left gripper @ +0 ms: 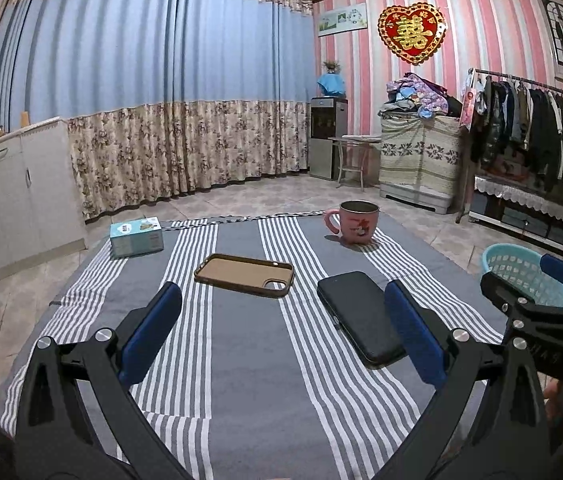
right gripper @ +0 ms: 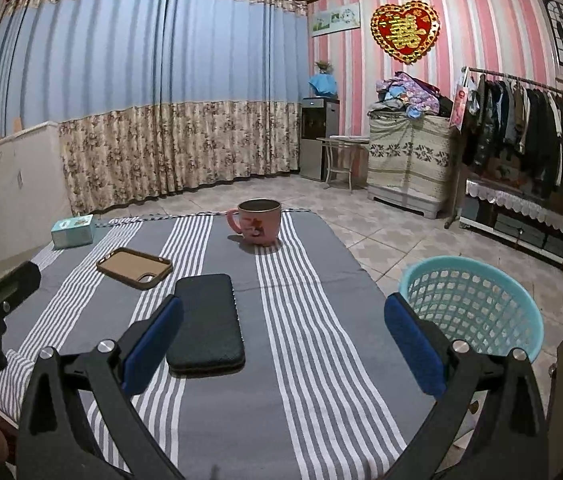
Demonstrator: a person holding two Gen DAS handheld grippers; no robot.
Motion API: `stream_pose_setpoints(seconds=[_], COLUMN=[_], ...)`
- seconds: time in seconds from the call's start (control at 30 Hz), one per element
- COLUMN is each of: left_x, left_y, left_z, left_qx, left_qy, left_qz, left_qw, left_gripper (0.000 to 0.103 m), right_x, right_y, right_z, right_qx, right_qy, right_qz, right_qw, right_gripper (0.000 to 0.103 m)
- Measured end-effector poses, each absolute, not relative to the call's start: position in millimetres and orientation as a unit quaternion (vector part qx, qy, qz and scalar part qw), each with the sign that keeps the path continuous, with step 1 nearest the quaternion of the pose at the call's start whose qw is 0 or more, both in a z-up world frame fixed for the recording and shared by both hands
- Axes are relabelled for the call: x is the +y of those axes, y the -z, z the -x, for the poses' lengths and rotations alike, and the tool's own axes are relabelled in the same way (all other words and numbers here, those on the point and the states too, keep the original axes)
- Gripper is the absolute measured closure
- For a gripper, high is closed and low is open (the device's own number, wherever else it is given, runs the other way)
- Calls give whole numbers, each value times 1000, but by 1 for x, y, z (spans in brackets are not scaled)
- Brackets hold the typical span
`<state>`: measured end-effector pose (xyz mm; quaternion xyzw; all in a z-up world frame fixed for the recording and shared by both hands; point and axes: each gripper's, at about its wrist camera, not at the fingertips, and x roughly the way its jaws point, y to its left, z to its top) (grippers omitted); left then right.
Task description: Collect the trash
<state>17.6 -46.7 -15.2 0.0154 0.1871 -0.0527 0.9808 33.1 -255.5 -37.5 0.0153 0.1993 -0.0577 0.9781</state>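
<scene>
The striped tablecloth (left gripper: pixel 241 360) is matt woven fabric. The brown phone case (left gripper: pixel 244 274) looks like smooth rubbery plastic with a matt lining. The black phone (right gripper: pixel 206 320) has a finely textured matt back. The pink mug (right gripper: pixel 259 224) is glossy. The turquoise basket (right gripper: pixel 477 300) is perforated shiny plastic. The tissue box (left gripper: pixel 136 237) is smooth printed cardboard. The gripper pads (left gripper: pixel 413 332) look like matt blue rubber on black plastic arms with bright metal screws.
</scene>
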Motion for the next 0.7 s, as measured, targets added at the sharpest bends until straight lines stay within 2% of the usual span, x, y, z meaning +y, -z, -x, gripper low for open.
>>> stream_pose_setpoints(seconds=[0.7], left_x=[-79], left_y=[14], left_z=[-5], left_qx=[193], left_qy=[90], left_qz=[-20], left_qw=[977], left_gripper=[5], right_x=[-274], right_y=[37], right_z=[-18], right_qx=[199], right_qy=[86], right_qz=[-20], right_qw=[976], right_gripper=[5])
